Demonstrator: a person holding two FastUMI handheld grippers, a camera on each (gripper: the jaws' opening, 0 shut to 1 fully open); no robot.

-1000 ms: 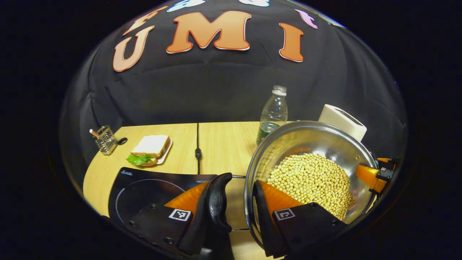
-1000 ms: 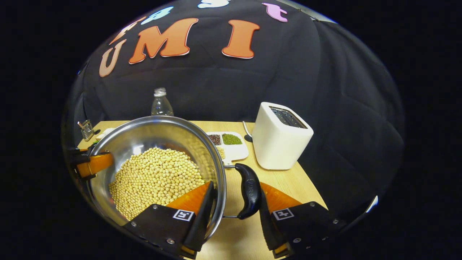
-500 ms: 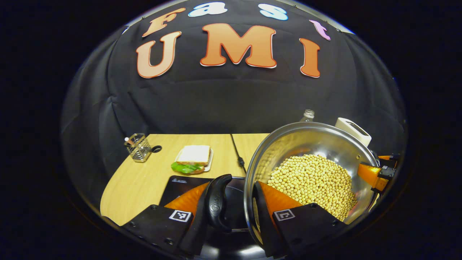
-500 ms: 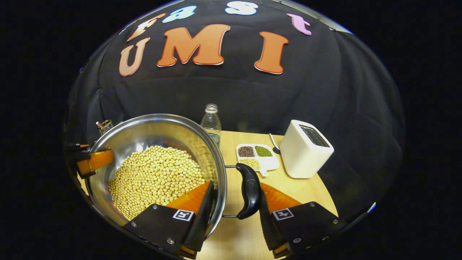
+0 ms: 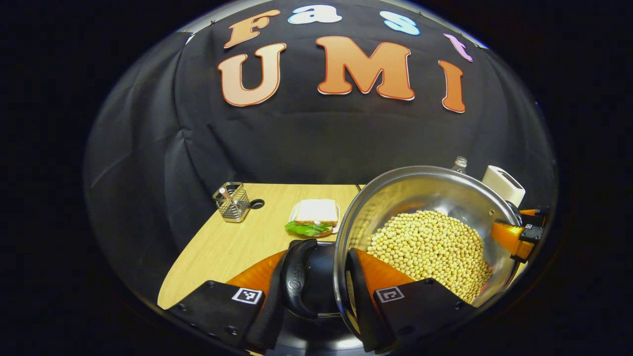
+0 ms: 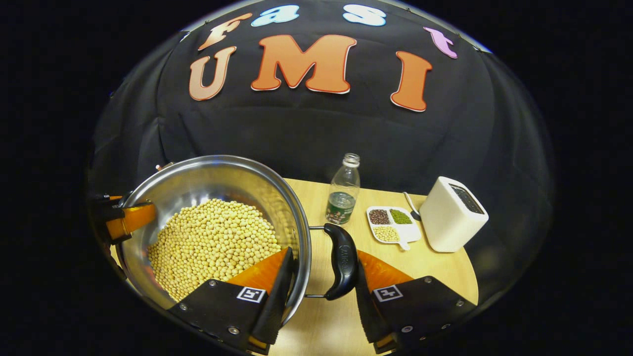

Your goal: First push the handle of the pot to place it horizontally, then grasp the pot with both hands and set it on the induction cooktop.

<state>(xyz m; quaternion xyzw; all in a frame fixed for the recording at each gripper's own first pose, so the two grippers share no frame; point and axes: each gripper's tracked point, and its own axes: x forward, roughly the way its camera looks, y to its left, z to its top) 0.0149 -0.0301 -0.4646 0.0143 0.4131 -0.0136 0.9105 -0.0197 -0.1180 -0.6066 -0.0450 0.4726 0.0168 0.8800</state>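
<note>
Steel pot [image 5: 425, 198] of soybeans [image 5: 428, 249] hangs between both claws: left claw [image 5: 316, 296] clamps its 9 o'clock handle [image 5: 296, 277], right claw [image 6: 319, 291] clamps the 3 o'clock handle [image 6: 342, 262], above the tabletop [image 6: 435, 262].

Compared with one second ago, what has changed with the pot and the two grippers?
Both hand-held grippers, left and right, carried the pot leftward over the cooktop; sandwich, bottle and toaster shifted right in view. Each grip on handle and rim, and the beans, stayed the same.

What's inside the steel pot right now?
The pot holds a heap of pale yellow soybeans. The heap covers the pot's bottom, so anything beneath it cannot be seen.
</note>
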